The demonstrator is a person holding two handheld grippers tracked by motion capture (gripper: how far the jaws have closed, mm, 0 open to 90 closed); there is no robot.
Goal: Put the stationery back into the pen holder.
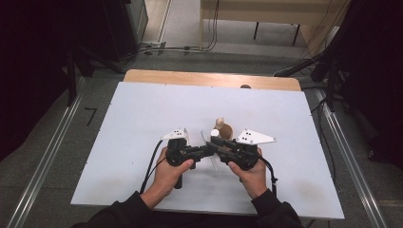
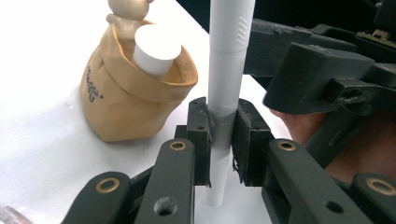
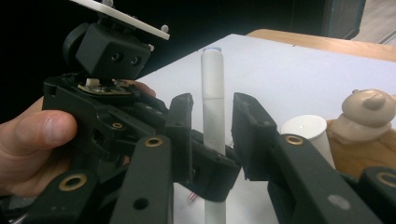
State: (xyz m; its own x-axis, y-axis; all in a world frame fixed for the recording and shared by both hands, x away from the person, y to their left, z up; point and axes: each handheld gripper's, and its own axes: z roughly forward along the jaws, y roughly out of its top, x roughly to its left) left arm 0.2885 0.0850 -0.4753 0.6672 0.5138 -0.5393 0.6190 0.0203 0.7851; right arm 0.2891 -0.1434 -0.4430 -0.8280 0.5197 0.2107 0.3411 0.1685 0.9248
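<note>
A white pen (image 2: pixel 226 60) stands upright between my two grippers over the near middle of the white board (image 1: pixel 142 118). My left gripper (image 2: pixel 222 135) is shut on the pen's lower part, with both pads pressed against it. My right gripper (image 3: pixel 212 126) comes from the opposite side with its jaws on either side of the pen (image 3: pixel 213 88), a small gap showing at each pad. In the high view both grippers (image 1: pixel 209 151) (image 1: pixel 215 143) meet tip to tip. Just behind them sits a tan pouch (image 2: pixel 121 107) holding a white cylinder (image 2: pixel 156 49) and a small beige figure (image 3: pixel 366 109).
The white board lies on a wooden table whose far edge (image 1: pixel 190 77) shows beyond it. Dark equipment and cables stand on the floor at both sides. Bare board stretches to the left, right and back of the pouch (image 1: pixel 224 129).
</note>
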